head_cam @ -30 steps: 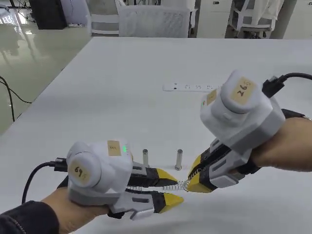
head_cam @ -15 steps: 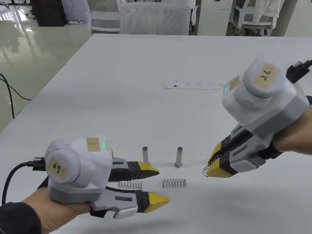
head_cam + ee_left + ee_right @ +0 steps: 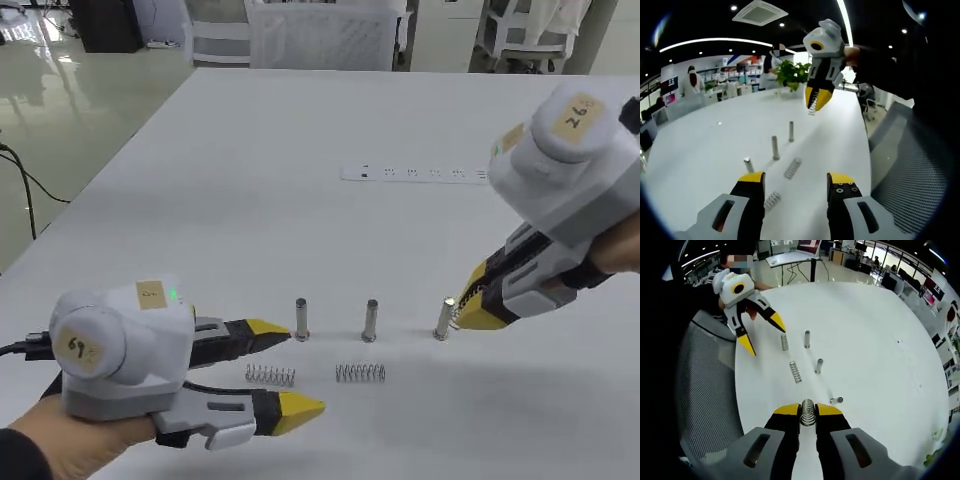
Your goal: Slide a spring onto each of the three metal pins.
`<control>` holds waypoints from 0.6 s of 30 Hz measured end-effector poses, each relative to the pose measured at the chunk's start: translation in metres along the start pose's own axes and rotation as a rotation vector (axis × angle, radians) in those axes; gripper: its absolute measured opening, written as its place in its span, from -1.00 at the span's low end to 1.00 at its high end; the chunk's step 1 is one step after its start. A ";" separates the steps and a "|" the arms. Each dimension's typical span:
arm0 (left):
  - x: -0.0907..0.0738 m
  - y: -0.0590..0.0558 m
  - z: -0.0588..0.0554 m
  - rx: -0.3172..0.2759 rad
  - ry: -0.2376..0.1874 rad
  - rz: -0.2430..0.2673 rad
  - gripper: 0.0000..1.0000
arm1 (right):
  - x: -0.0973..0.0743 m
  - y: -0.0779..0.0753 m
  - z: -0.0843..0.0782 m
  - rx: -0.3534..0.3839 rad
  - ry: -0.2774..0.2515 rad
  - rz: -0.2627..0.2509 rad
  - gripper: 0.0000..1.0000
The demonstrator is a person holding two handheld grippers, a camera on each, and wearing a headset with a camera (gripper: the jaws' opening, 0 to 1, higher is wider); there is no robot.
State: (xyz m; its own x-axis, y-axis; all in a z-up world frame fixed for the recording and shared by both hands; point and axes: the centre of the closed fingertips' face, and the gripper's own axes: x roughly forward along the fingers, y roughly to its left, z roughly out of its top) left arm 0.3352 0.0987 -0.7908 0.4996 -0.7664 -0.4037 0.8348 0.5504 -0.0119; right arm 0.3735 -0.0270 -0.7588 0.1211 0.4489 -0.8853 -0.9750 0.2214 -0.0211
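**Table** (image 3: 250,150): a smooth, matt white top.

**Pins:** three short round rods of bright metal, set in a row across the near part of the table.
- The left pin (image 3: 301,318) and the middle pin (image 3: 370,320) stand upright, long axis vertical.
- The right pin (image 3: 443,318) leans, its top tipped toward the right gripper. Its foot is too small to judge.

**Springs:** three fine grey wire coils.
- The left loose spring (image 3: 270,375) and the right loose spring (image 3: 360,373) lie flat just in front of the row. Their long axes run along the row. They are apart from each other and from the pins.
- The held spring (image 3: 808,412) is pinched in the right gripper. Its long axis runs along the jaws. One end sticks out past the tips, close beside the top of the right pin. Whether coil and pin touch cannot be made out, and much of the coil is hidden between the jaws.

**Right gripper** (image 3: 466,318): white moulded shell, black fingers, yellow wedge tips. Its jaws are pressed together on the held spring and angled down at the right pin.

**Left gripper** (image 3: 303,368): same build. Its jaws are spread wide with nothing in them. It sits low over the table, pointing along the row, with the left loose spring near its tips.

**Power strip** (image 3: 415,174): a long, flat white bar, well beyond the pins. Its sockets are too small to count.
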 end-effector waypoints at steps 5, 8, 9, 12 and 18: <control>-0.002 0.003 -0.001 -0.011 -0.009 0.021 -0.06 | -0.004 -0.013 -0.002 -0.007 0.028 -0.012 -0.83; -0.002 0.005 -0.003 -0.021 -0.009 0.037 0.03 | -0.005 -0.021 -0.003 -0.009 0.040 -0.017 -0.83; -0.002 0.005 -0.004 -0.022 -0.009 0.038 0.04 | -0.005 -0.025 -0.003 -0.011 0.047 -0.020 -0.83; -0.001 0.004 -0.005 -0.025 -0.005 0.039 0.05 | -0.003 -0.032 -0.005 -0.014 0.063 -0.023 -0.83; 0.001 0.003 -0.005 -0.029 -0.006 0.039 0.12 | 0.008 -0.041 -0.004 -0.021 0.094 -0.008 -0.83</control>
State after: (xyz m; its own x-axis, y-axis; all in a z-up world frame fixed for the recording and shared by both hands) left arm 0.3366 0.1012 -0.7955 0.5327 -0.7463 -0.3991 0.8080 0.5888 -0.0226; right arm 0.4133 -0.0365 -0.7667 0.1115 0.3641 -0.9247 -0.9779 0.2058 -0.0369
